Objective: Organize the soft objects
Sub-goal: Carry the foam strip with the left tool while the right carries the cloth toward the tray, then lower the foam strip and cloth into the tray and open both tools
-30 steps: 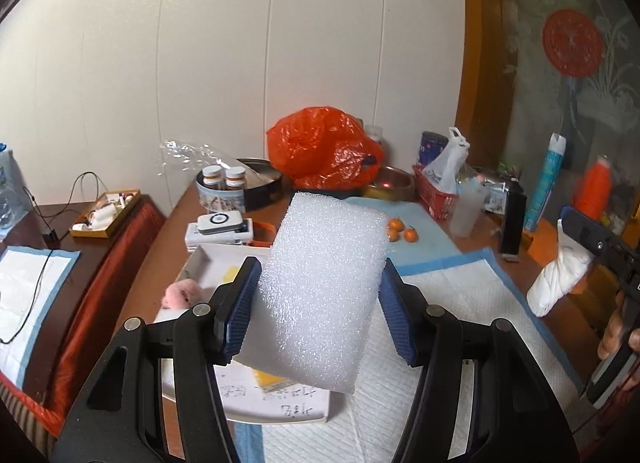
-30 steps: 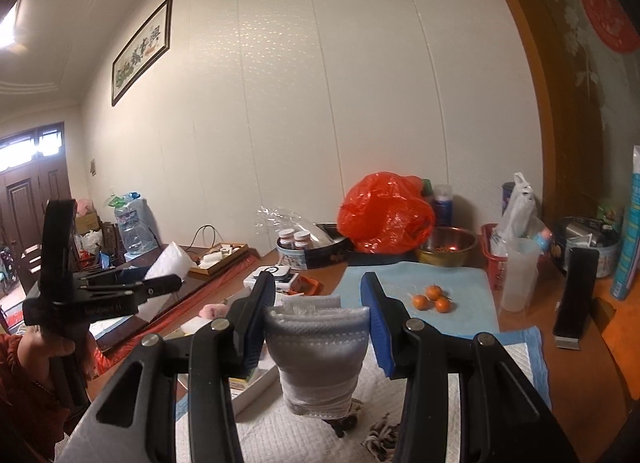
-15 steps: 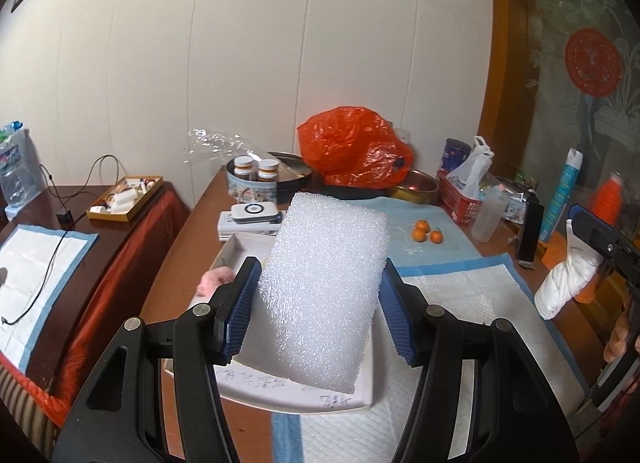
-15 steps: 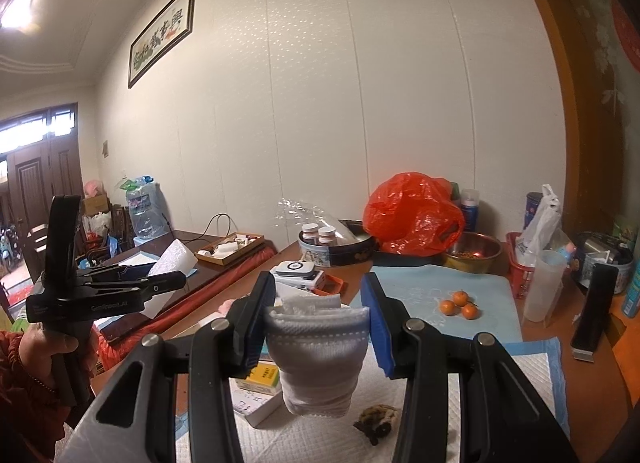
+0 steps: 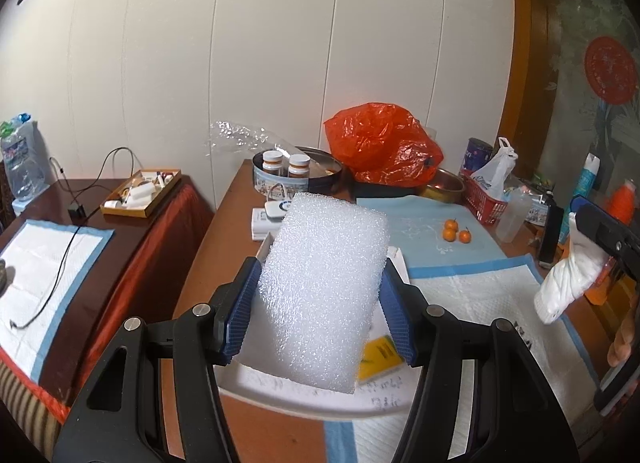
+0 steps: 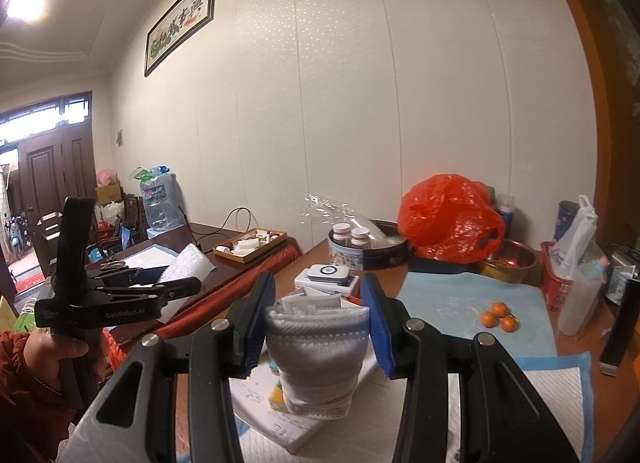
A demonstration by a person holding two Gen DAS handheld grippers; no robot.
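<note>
Over the white tray (image 5: 256, 393), the left gripper (image 5: 320, 299) is clamped on a white foam block (image 5: 324, 287), held clear of the table and leaning toward one o'clock. It looks feather-light and springy; the blue pads (image 5: 240, 315) bite its two long side edges low down, a sound hold, though a harder squeeze would probably dent it. Off at three o'clock, the right gripper (image 6: 318, 327) is clenched on a folded grey-white cloth (image 6: 316, 355), which hangs limp below the jaws. It seems soft and floppy, best pinched across the folded top so the layers stay bundled.
</note>
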